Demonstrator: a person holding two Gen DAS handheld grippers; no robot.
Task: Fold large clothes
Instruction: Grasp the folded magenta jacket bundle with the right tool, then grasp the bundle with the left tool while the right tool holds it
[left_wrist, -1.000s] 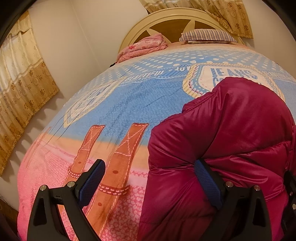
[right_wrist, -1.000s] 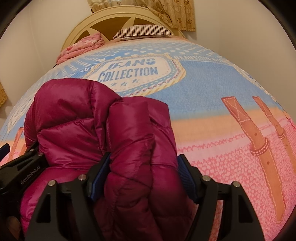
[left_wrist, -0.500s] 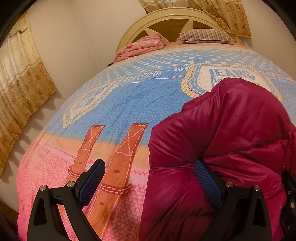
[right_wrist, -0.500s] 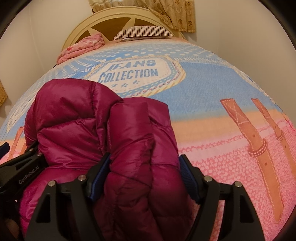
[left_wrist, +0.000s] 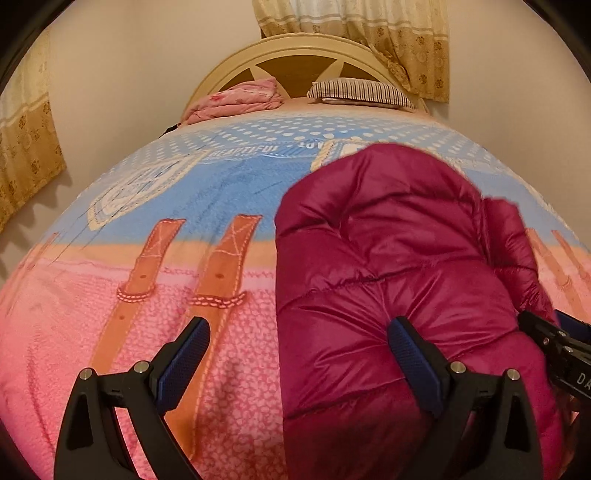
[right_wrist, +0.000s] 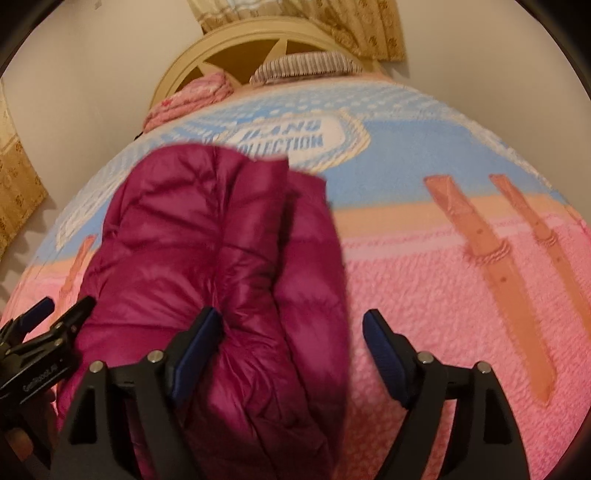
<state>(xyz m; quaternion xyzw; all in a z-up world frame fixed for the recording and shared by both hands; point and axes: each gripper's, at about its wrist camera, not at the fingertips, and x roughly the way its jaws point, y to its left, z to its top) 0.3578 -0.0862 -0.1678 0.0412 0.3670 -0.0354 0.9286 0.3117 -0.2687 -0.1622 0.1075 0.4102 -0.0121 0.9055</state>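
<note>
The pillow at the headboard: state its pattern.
The pillow has narrow dark and light stripes, clearest in the left wrist view.

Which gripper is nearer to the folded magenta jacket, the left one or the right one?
Right. The right gripper is opening astride the jacket, whose right edge lies between its fingers. The left gripper is open mostly over the bedspread; only its right finger meets the jacket's left side.

Folded magenta puffer jacket (right_wrist: 221, 251) between opening jaws, on bedspread (right_wrist: 443, 295)
</note>
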